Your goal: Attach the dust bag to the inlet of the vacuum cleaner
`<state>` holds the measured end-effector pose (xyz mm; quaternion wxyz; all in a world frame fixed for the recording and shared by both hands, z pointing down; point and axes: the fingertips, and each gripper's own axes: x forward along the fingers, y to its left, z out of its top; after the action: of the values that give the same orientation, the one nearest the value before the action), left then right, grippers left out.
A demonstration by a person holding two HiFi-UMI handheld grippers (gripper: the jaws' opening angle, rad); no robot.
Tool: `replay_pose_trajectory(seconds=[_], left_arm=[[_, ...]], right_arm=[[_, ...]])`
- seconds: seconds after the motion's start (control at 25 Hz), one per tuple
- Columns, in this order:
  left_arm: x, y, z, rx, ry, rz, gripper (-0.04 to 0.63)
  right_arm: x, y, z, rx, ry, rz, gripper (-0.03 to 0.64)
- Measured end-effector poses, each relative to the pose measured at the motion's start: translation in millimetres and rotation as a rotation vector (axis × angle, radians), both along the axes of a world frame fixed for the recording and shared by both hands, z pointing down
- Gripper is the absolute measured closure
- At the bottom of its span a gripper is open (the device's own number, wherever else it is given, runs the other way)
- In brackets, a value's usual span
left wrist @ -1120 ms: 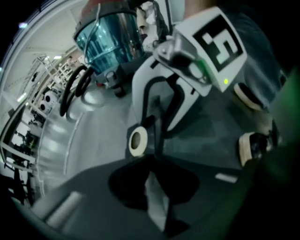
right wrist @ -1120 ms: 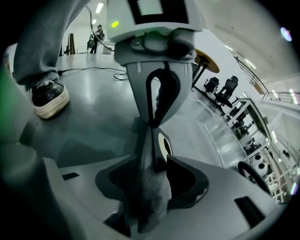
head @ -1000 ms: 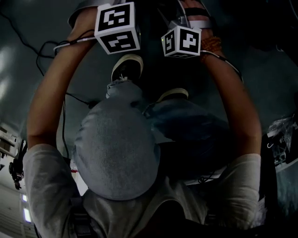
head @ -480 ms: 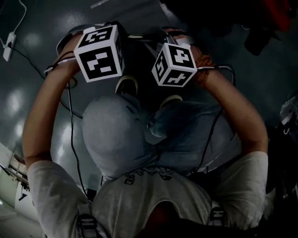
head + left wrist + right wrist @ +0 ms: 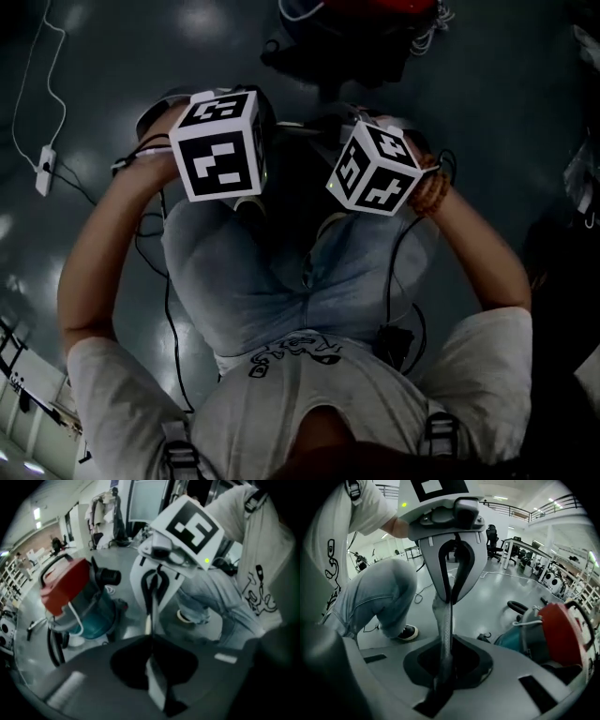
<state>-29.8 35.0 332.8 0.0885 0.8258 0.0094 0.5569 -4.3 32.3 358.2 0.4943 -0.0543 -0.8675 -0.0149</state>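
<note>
A flat grey dust bag (image 5: 444, 625) hangs edge-on as a thin strip between my two grippers, which face each other above the floor. My right gripper (image 5: 443, 667) is shut on its near end, and my left gripper (image 5: 451, 599) pinches the far end. In the left gripper view the bag (image 5: 149, 623) runs from my left gripper (image 5: 152, 667) up to the right gripper (image 5: 151, 613). The vacuum cleaner (image 5: 75, 602), red lid on a teal tub, stands on the floor beyond, with a black round port (image 5: 107, 576) on its side. In the head view both marker cubes (image 5: 223, 145) hide the jaws.
The person's jeans-clad legs (image 5: 272, 272) and shoes stand right under the grippers. Cables and a white power strip (image 5: 44, 157) lie on the dark floor at left. A black hose (image 5: 518, 606) lies by the vacuum cleaner (image 5: 553, 634). Desks and chairs (image 5: 520, 545) stand far behind.
The person has risen from a crouch to standing. Both grippers came up together, closer to the head camera, and the red vacuum lid came into view at the top.
</note>
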Motion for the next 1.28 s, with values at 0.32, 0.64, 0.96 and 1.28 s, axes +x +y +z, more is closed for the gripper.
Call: replay_pose_trajectory(seconds=[0.32, 0.64, 0.96, 1.28], left_arm=[[104.0, -54.6, -22.5, 0.209, 0.024, 0.054, 0.572], [150.3, -108.8, -18.6, 0.337, -0.011, 0.064, 0.572], [144.3, -118.1, -4.4, 0.340, -0.040, 0.026, 0.572], [145.6, -124.8, -6.4, 0.372, -0.064, 0.060, 0.571]], right_arm=[[107.6, -54.7, -28.0, 0.161, 0.058, 0.196, 0.583], [153.4, -109.1, -26.8, 0.252, 0.075, 0.310, 0.583], [146.8, -123.2, -11.2, 0.266, 0.048, 0.291, 0.581], [145.9, -127.3, -7.5, 0.255, -0.012, 0.321, 0.581]])
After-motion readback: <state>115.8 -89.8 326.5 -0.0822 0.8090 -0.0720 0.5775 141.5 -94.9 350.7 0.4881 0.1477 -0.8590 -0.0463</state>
